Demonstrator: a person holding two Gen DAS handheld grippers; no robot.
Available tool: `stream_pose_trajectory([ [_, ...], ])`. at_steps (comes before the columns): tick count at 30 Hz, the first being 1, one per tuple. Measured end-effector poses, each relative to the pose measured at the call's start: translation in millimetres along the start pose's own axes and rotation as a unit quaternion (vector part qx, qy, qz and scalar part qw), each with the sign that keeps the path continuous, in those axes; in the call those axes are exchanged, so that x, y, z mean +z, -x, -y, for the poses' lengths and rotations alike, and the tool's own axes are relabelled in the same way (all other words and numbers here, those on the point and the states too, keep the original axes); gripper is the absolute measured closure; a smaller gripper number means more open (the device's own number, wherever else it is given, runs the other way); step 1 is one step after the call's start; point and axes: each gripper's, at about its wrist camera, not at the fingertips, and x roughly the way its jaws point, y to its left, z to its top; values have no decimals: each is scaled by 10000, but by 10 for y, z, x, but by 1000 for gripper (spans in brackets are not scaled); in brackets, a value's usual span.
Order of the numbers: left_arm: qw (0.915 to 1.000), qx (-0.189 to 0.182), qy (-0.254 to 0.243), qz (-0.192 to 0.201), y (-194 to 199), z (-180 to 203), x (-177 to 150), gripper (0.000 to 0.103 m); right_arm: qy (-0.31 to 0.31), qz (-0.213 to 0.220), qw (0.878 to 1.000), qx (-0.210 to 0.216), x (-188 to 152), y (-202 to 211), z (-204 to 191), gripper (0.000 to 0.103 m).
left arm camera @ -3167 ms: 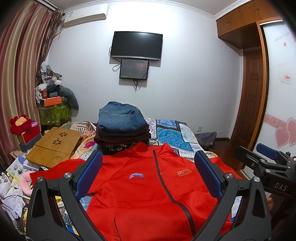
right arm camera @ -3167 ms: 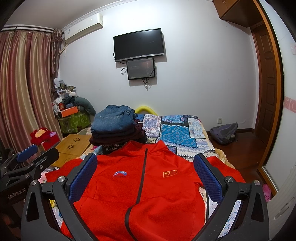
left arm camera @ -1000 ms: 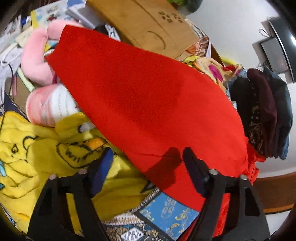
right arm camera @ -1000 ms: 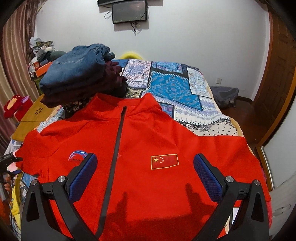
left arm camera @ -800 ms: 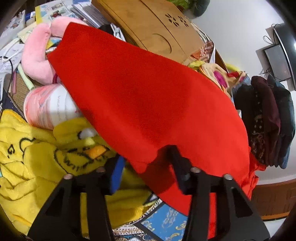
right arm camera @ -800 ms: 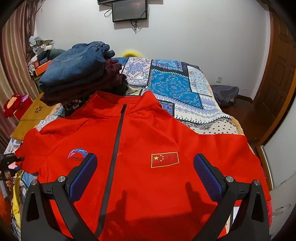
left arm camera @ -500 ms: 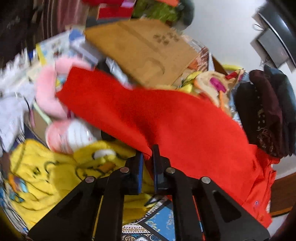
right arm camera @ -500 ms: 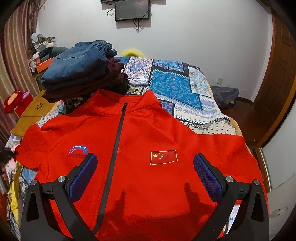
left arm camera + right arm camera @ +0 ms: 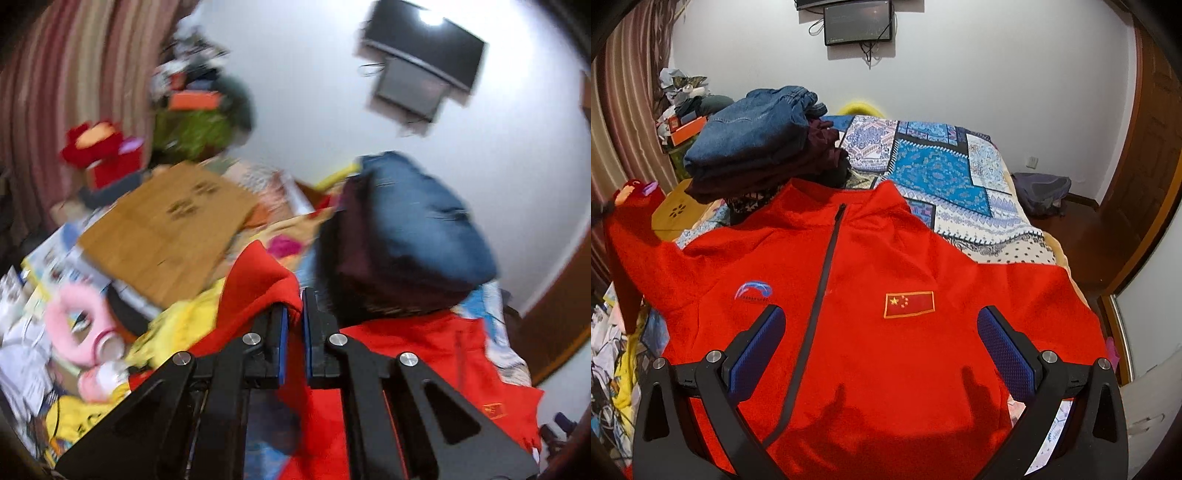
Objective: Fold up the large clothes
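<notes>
Red jacket [image 9: 886, 295] flat on bed [image 9: 960, 177], front up, zipped. Left gripper [image 9: 294, 321] clamped on sleeve [image 9: 258, 280] – fabric bunched, lifted off bed edge. Right gripper [image 9: 881, 347] wide open, empty – hovers above jacket chest. Folded stack [image 9: 757, 136] behind collar.

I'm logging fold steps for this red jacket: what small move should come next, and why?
Probably carry the pinched sleeve inward across the chest. The left gripper is shut on the red zip-up fleece jacket, its sleeve cuff lifted off the bed, while the right gripper hovers open above the flat front.
</notes>
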Motion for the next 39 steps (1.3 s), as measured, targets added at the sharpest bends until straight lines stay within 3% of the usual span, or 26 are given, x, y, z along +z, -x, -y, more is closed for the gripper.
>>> stream_pose_trajectory([
  [5, 9963, -554, -651, 58, 20, 733, -36, 98, 30, -16, 10000, -11, -94, 59, 65, 0],
  [12, 9805, -1147, -1516, -487, -166, 1616, -500, 98, -52, -51, 10000, -49, -171, 97, 211, 0],
  [16, 9640, -1321, -2070, -1023, -299, 1956, -947, 98, -104, -97, 9999, -87, -211, 88, 286, 0],
  [23, 9312, -1363, -2618, -2138, -605, 2208, -1719, 98, -93, -208, 9996, -158, -260, 49, 321, 0],
  [28, 9140, -1338, -2865, -2542, -661, 2196, -2044, 97, -6, -263, 9995, -201, -251, 30, 280, 0],
  [32, 9128, -1427, -2711, -2700, -632, 2104, -2073, 89, 130, -234, 9994, -204, -209, 29, 209, 0],
  [33, 9142, -1432, -2673, -2688, -612, 2077, -2042, 82, 178, -214, 9994, -194, -187, 33, 177, 0],
  [35, 9195, -1423, -2603, -2578, -542, 1998, -1953, 71, 242, -179, 9994, -171, -147, 35, 128, 0],
  [39, 9345, -1309, -2527, -2138, -359, 1807, -1691, 67, 432, -75, 9990, -48, -20, 60, -39, 0],
])
